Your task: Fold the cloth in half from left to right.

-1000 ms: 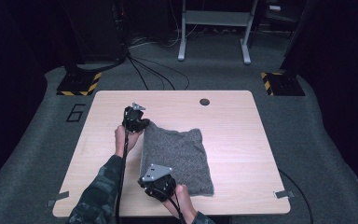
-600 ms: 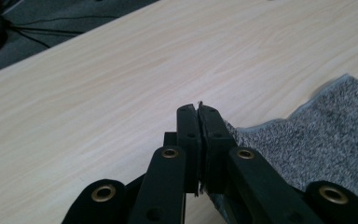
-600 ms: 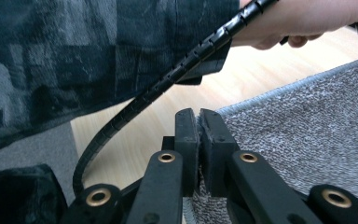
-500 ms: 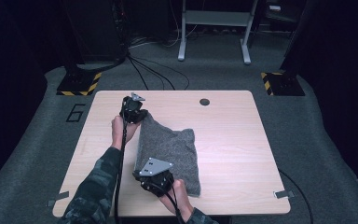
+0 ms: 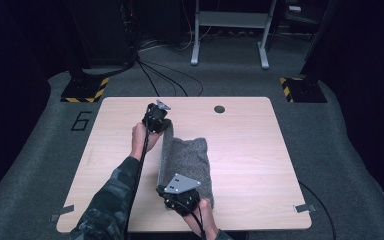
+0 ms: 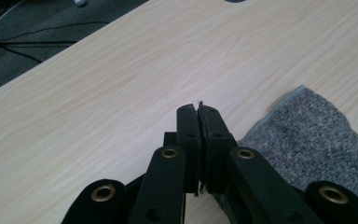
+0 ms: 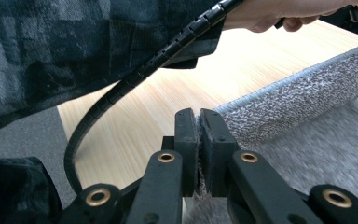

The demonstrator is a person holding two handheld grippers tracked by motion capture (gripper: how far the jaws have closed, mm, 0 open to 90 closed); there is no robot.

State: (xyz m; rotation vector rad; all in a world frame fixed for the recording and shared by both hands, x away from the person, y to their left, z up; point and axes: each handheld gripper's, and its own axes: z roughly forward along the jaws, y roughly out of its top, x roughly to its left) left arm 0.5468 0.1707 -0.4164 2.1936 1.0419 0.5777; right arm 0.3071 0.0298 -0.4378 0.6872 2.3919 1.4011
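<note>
While both the left gripper (image 5: pixel 164 121) and the right gripper (image 5: pixel 172 192) pinch the lifted left edge of the grey towel (image 5: pixel 192 160) on the table (image 5: pixel 250 150), an uneven pull could skew the fold.

The towel (image 5: pixel 190 162) lies on the table (image 5: pixel 250 150), centre-left; the left gripper (image 5: pixel 161 126) at its far-left corner; the right gripper (image 5: pixel 172 196) at its near-left corner. A round hole (image 5: pixel 219 109) sits far, right of the left gripper.
</note>
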